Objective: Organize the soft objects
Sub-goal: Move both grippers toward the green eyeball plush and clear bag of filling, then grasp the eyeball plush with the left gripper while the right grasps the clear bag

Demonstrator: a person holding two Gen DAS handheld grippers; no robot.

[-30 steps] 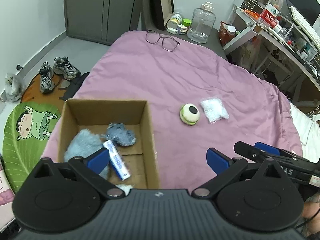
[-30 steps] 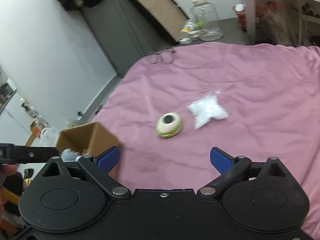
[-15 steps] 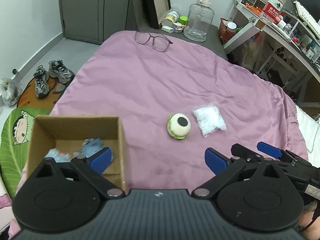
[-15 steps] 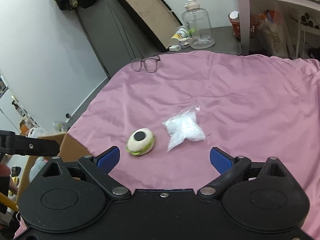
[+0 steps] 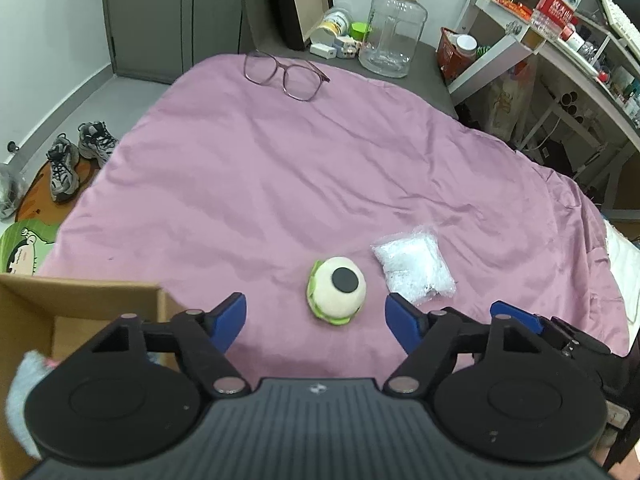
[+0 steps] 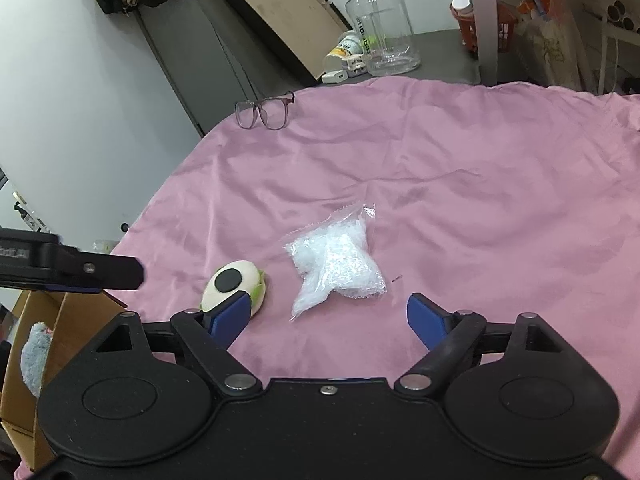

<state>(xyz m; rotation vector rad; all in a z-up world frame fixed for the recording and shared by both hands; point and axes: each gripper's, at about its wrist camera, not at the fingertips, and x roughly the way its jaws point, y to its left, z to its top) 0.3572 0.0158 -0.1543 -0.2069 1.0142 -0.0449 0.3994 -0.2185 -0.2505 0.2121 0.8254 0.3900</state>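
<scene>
A round cream and green plush ball with a black spot (image 5: 337, 291) lies on the pink bedspread (image 5: 320, 168). My left gripper (image 5: 316, 318) is open and empty, with the ball between and just beyond its fingertips. A clear bag of white stuffing (image 5: 412, 270) lies right of the ball. My right gripper (image 6: 334, 318) is open and empty, close behind the bag (image 6: 334, 266); the ball (image 6: 234, 286) sits by its left fingertip. The cardboard box (image 5: 72, 308) at the left holds a grey plush toy (image 6: 38, 354).
Eyeglasses (image 5: 286, 74) lie at the bed's far edge. A big clear water jug (image 5: 394, 30) and small items stand on the dark surface beyond. A desk with shelves (image 5: 560, 40) is at the right. Shoes (image 5: 76, 156) are on the floor at the left.
Both grippers have moved right and forward, away from the box toward the ball and the bag. The box has slid to the left edge of both views. Both stay open.
</scene>
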